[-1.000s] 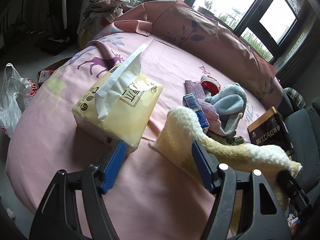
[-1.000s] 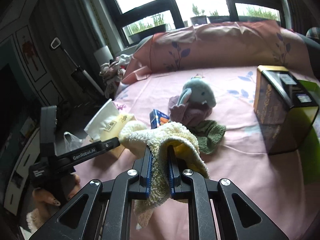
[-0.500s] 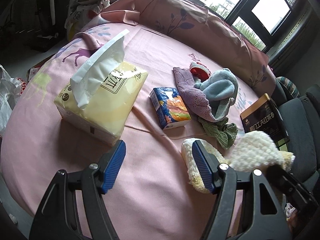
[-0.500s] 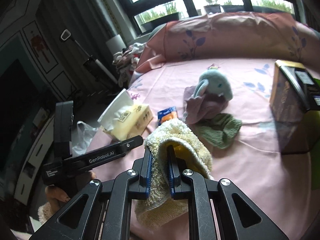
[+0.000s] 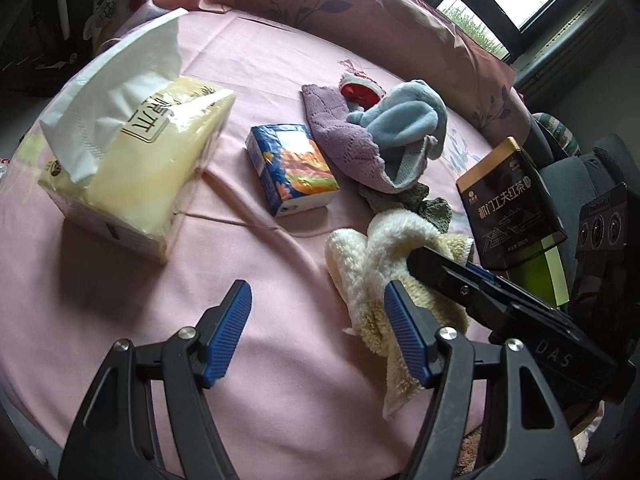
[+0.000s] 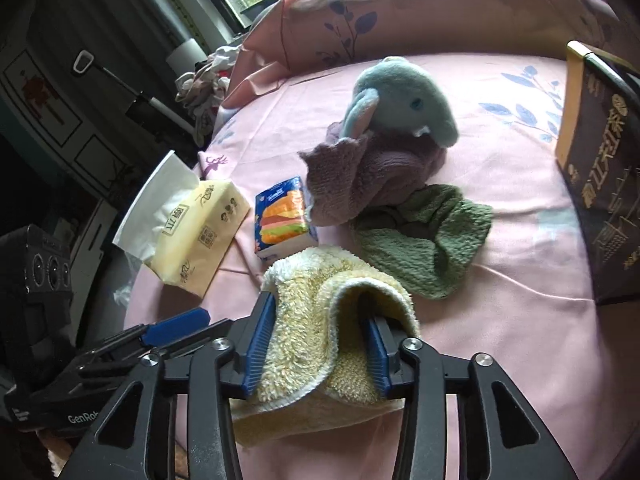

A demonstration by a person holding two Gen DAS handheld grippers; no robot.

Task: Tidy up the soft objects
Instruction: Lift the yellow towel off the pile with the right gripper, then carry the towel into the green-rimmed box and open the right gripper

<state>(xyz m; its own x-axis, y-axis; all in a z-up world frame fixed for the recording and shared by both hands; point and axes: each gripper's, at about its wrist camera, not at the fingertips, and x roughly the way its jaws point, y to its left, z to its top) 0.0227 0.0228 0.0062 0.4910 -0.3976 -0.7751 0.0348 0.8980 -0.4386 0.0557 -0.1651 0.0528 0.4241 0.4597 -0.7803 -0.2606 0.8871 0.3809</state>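
Observation:
A fluffy cream towel [image 6: 332, 292] lies bunched on the pink round bed [image 5: 260, 360], just in front of a green cloth [image 6: 424, 240]. My right gripper [image 6: 320, 340] straddles the towel. Its jaws are opening, and the towel sags loosely between the blue pads. In the left wrist view the cream towel [image 5: 384, 256] sits just right of my left gripper [image 5: 316, 320], which stands open over bare sheet with nothing between its fingers. Behind lie a blue plush elephant [image 6: 404, 96] on a purple cloth [image 6: 360, 176].
A yellow tissue pack [image 5: 132, 168] with a sheet sticking out sits at the left. A small blue tissue packet [image 5: 292, 168] lies mid-bed and a dark tea box [image 5: 508, 204] stands at the right. A long pink cushion [image 5: 360, 4] lines the far edge.
The right gripper came down with the cream towel onto the bed and its jaws spread apart. The left gripper moved forward a little and stayed open.

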